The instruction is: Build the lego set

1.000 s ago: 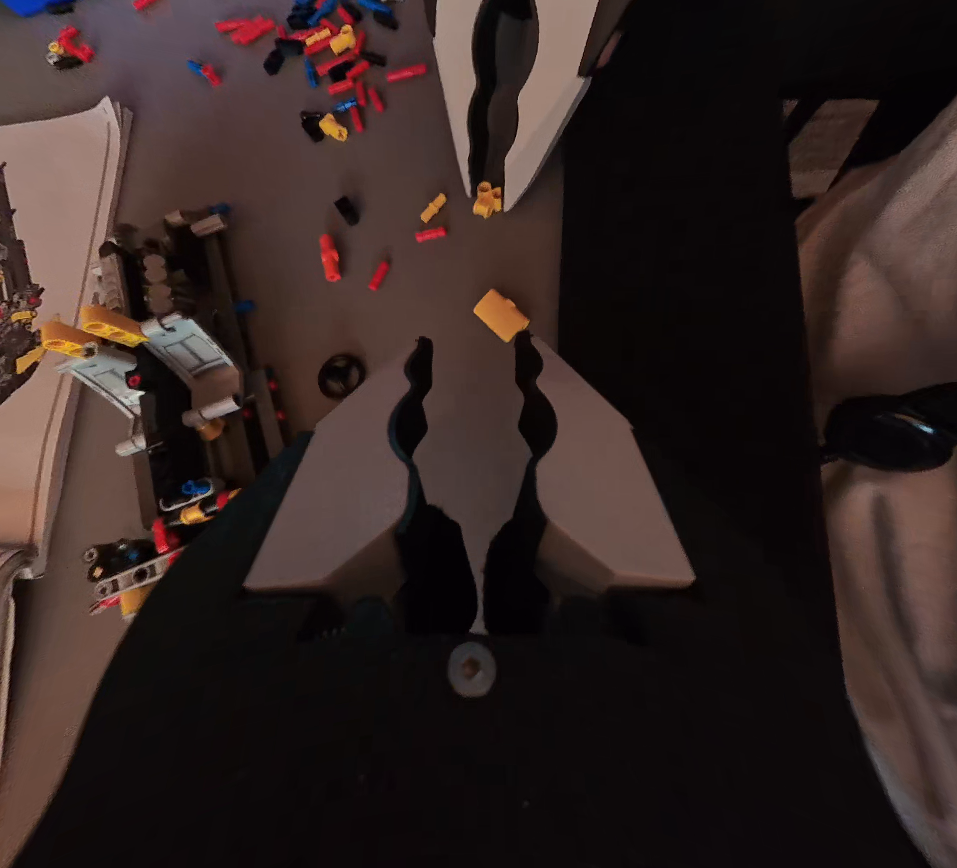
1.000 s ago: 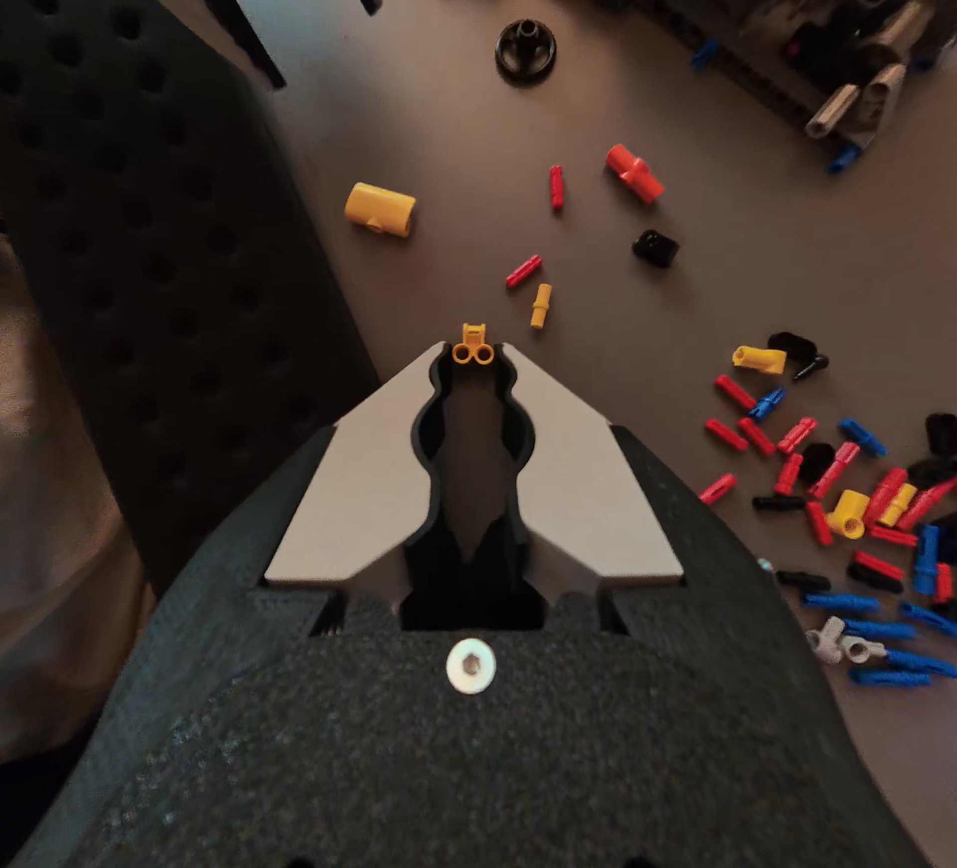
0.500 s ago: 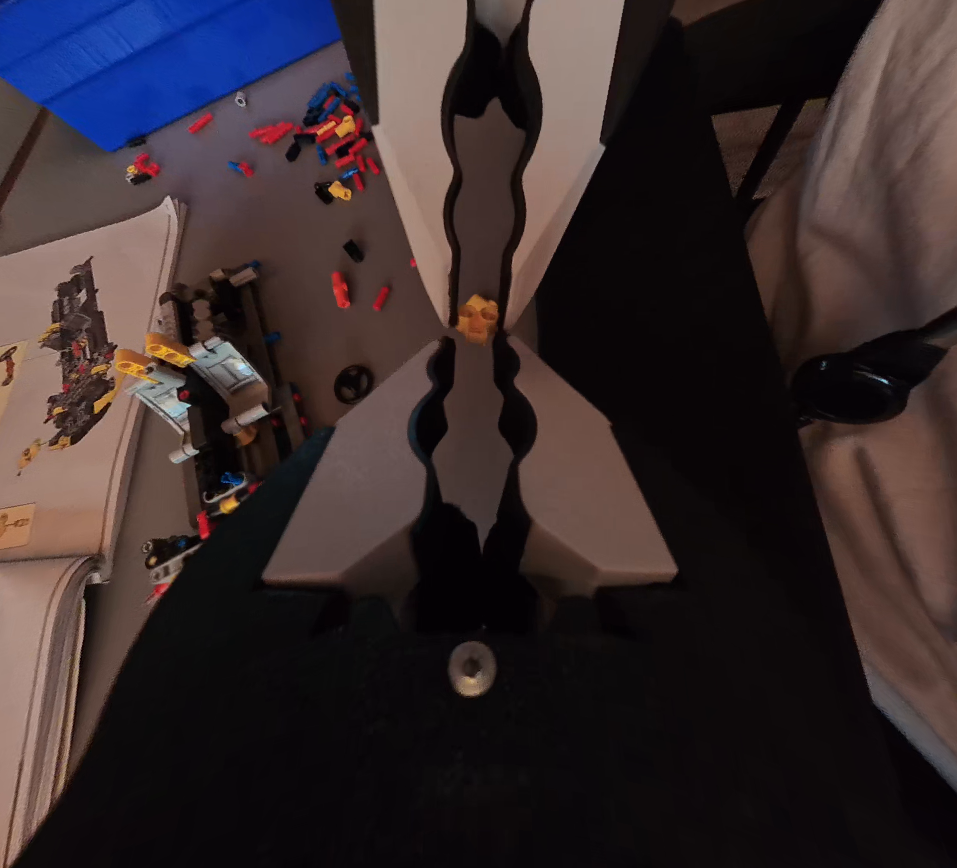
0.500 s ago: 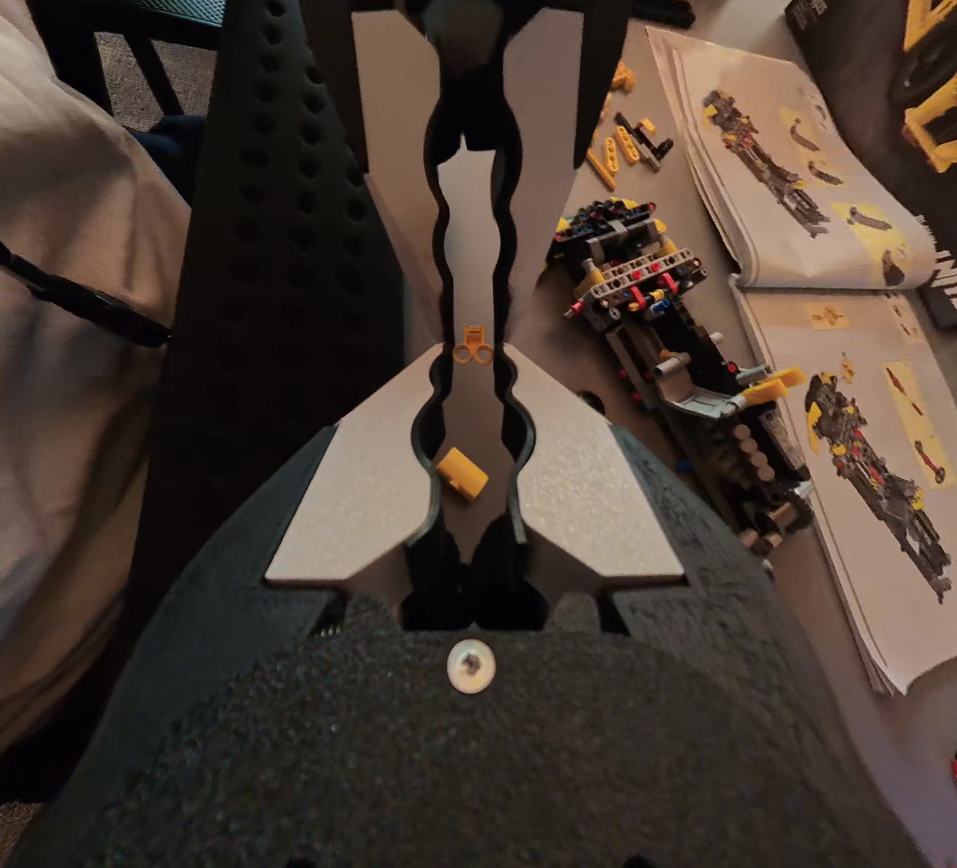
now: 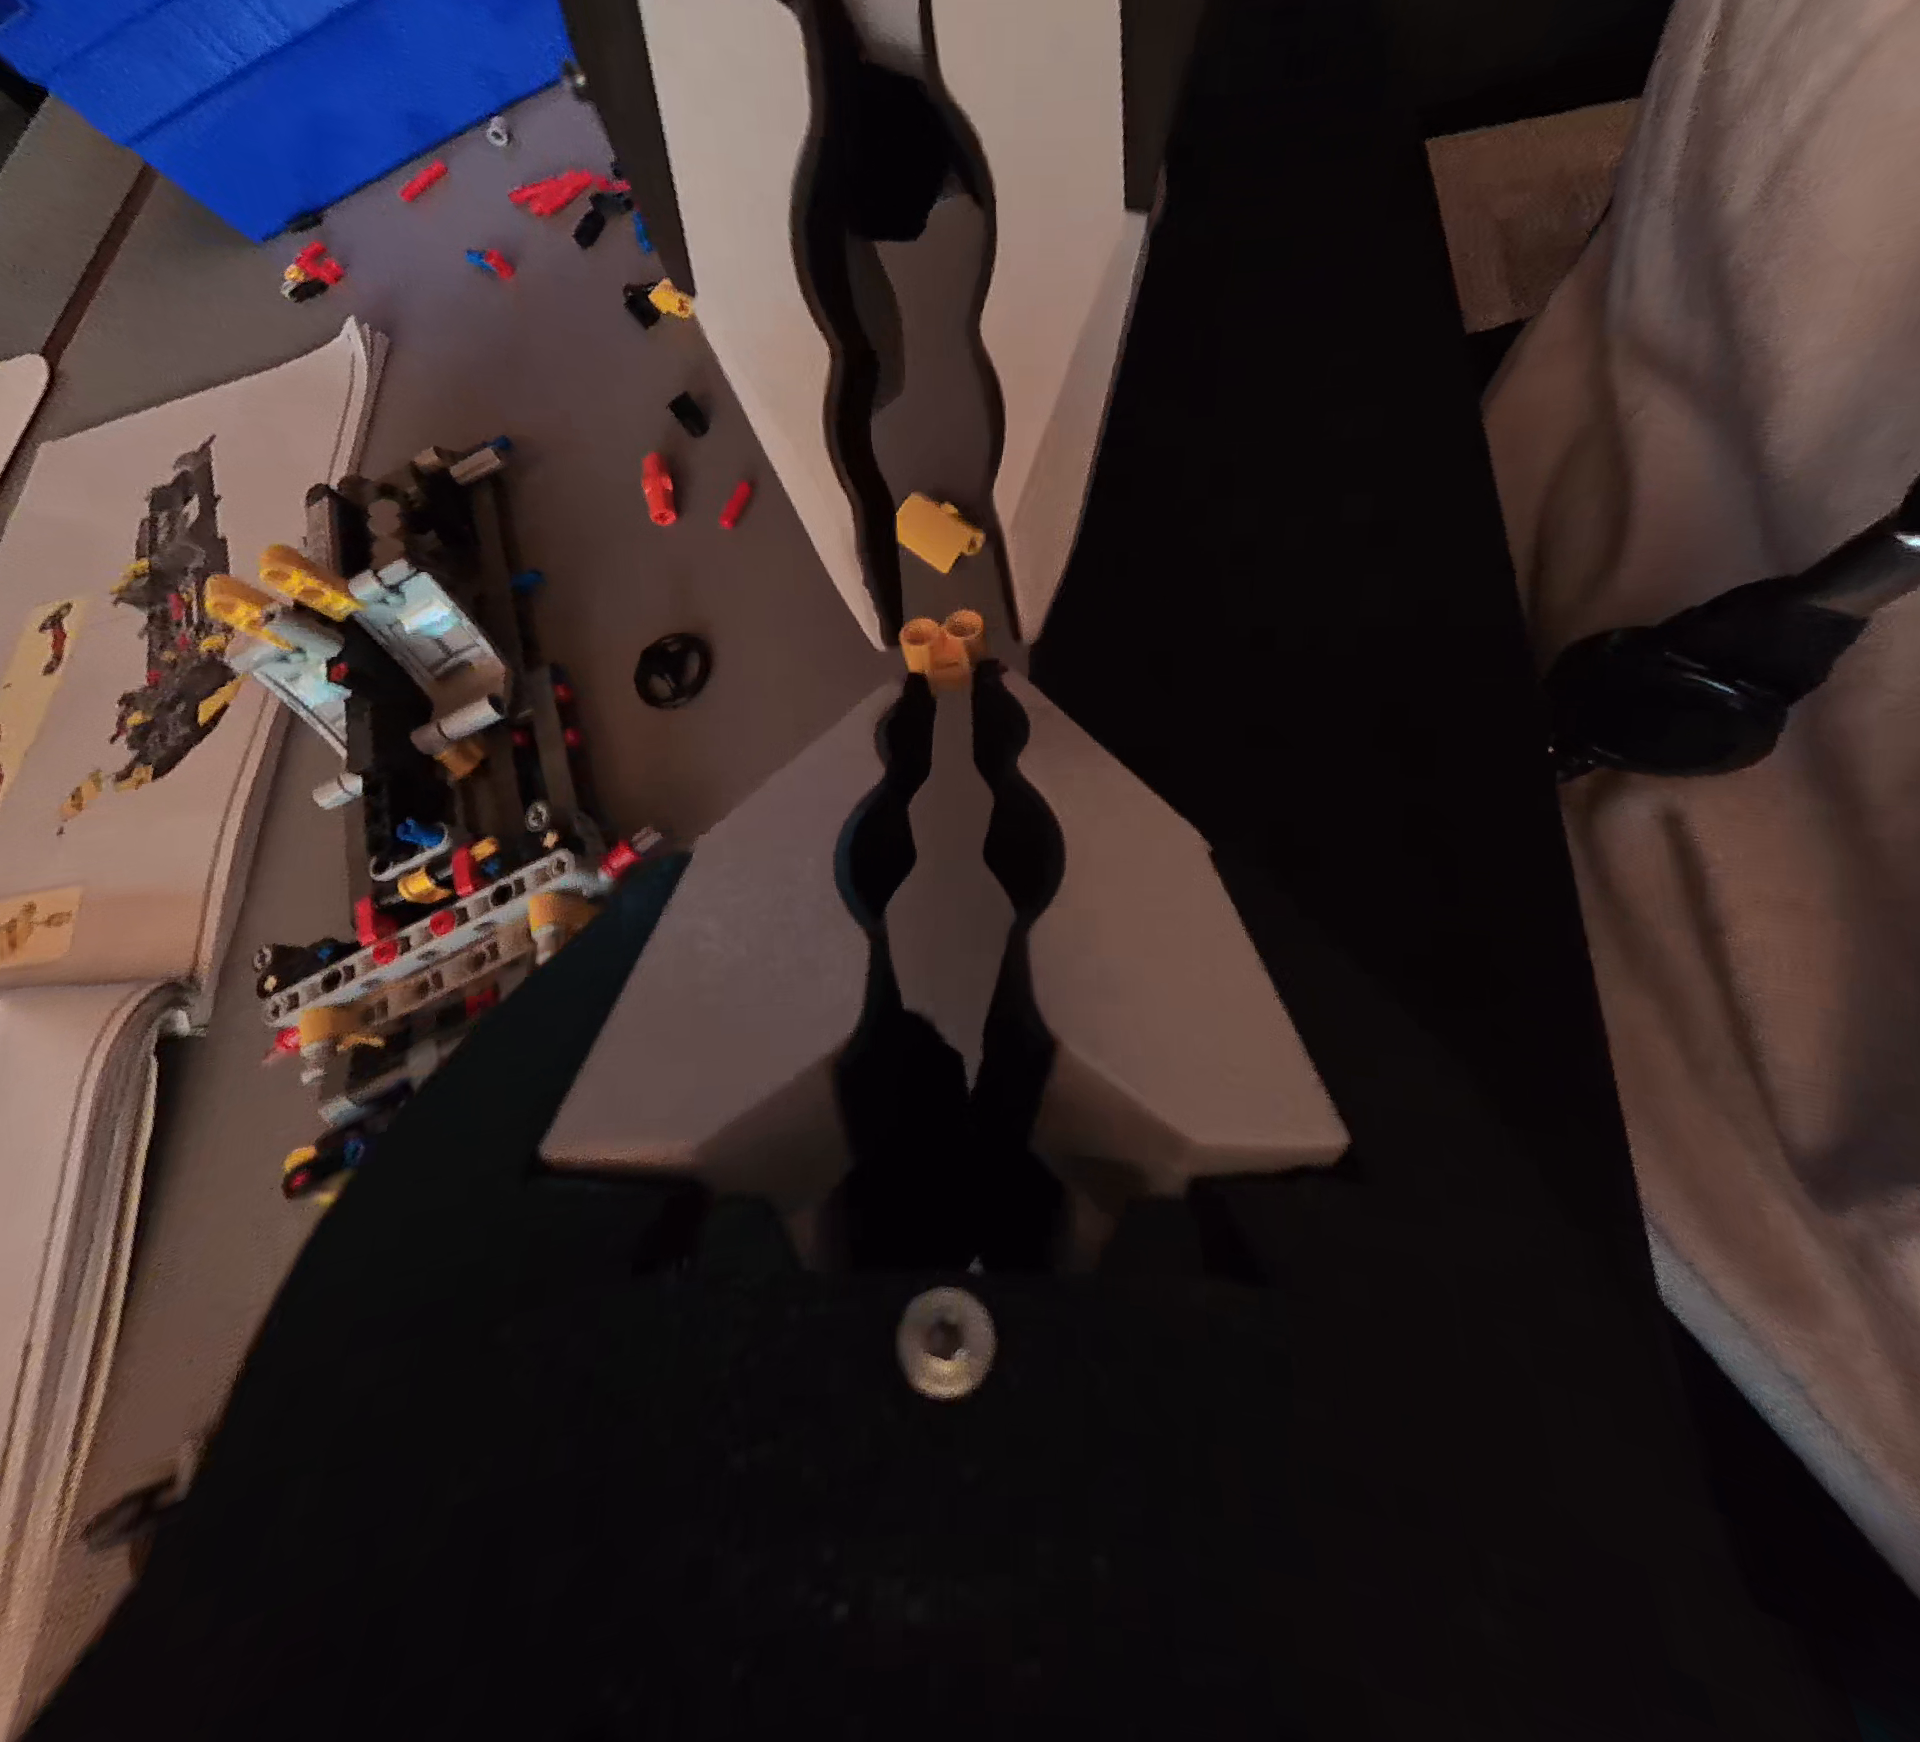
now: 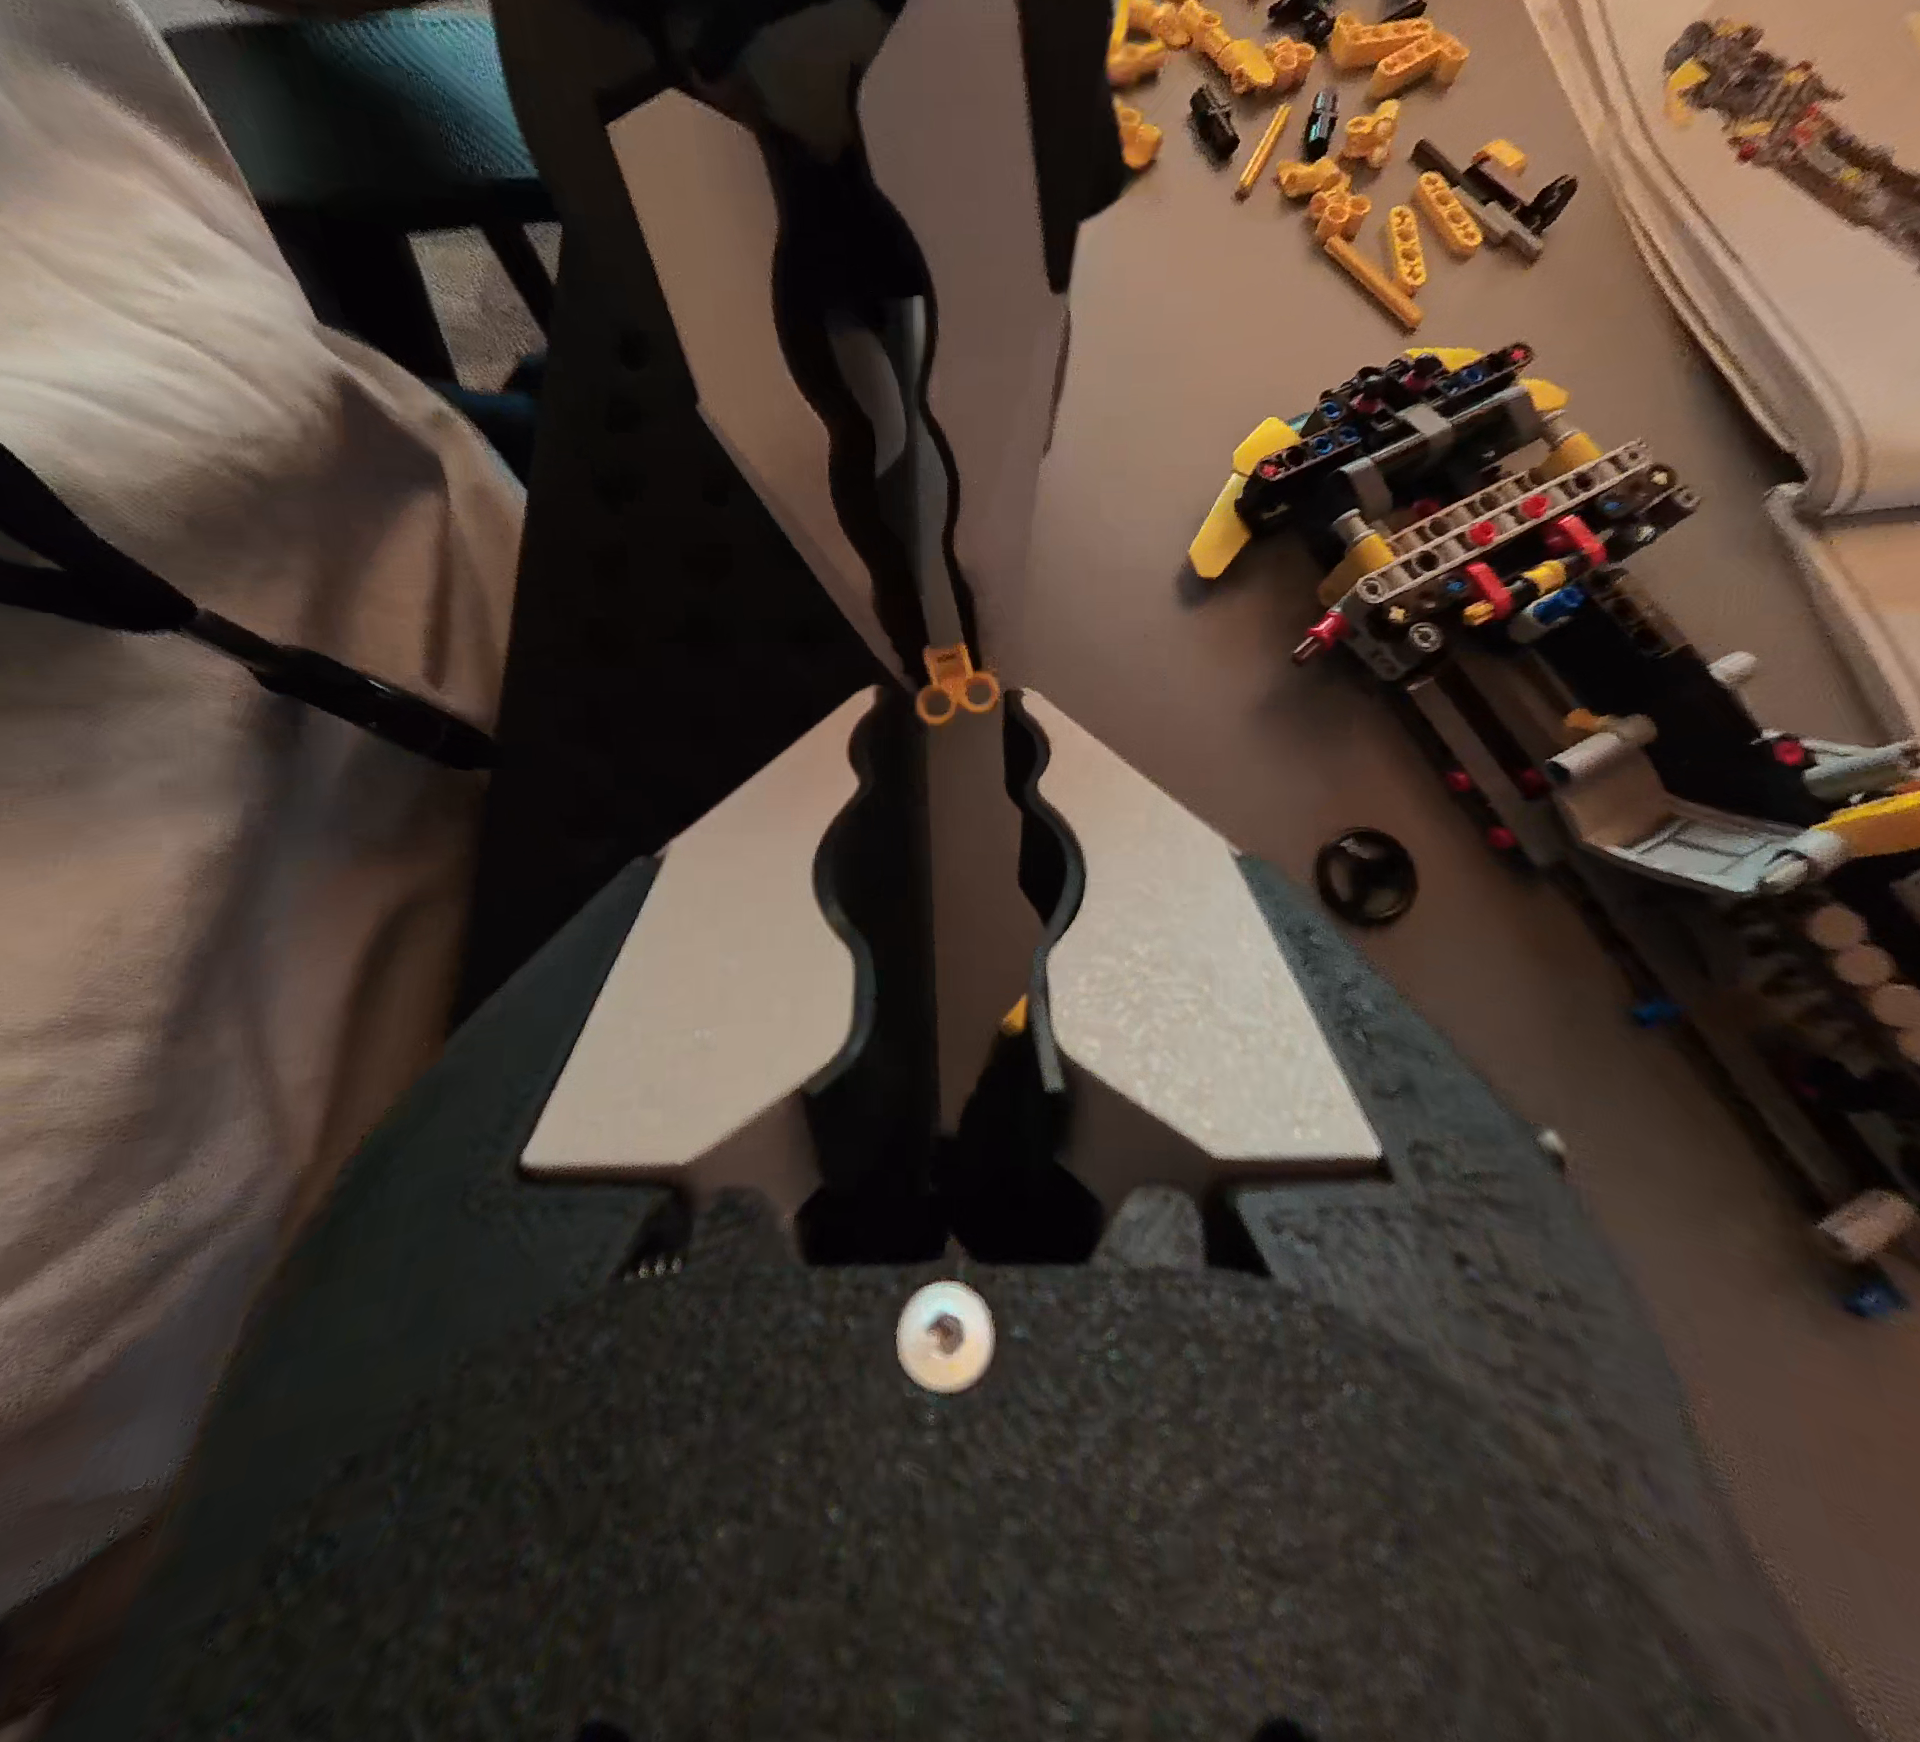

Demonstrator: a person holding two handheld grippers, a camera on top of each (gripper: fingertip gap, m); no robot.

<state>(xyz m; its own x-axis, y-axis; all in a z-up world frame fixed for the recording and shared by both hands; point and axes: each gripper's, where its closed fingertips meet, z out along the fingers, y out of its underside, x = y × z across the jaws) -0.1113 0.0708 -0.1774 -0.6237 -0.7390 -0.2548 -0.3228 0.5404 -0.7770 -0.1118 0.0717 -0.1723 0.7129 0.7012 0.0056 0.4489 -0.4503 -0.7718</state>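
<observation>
**Two tongs meet tip to tip over a small yellow connector**

The right tongs [image 6: 951, 705] pinch a small yellow connector [image 6: 958, 693] at their very tips. The piece's two side-by-side rings face the right wrist camera, and its short stub points away, toward the opposing tool. The left tongs [image 5: 948, 690] come in from the opposite direction, so the two sets of tips nearly touch, held above the table [image 5: 582, 404]. Their fingers are drawn narrow around the connector's stub end, with only a slim gap between them. I cannot tell whether they actually press on it.

Below the meeting point, a yellow cylindrical brick [image 5: 938, 532] lies on the table, seen through the gap of the right tongs in the left wrist view. A black steering wheel piece [image 6: 1364, 874] lies flat nearby, just beside the partly built model [image 6: 1558, 601]. The model is a long black chassis with grey perforated beams, red and blue pins, yellow corner panels and a pale grey curved panel.

An open instruction booklet [image 5: 156, 653] lies on the far side of the model from the tongs. A loose scatter of red, blue and black pins [image 5: 561, 191] sits near a blue bin [image 5: 291, 30]. In the right wrist view, a heap of yellow and black pieces [image 6: 1320, 92] lies farther along the table, well apart from the model. The person's pale clothing [image 6: 208, 549] fills the side of both views away from the table.
</observation>
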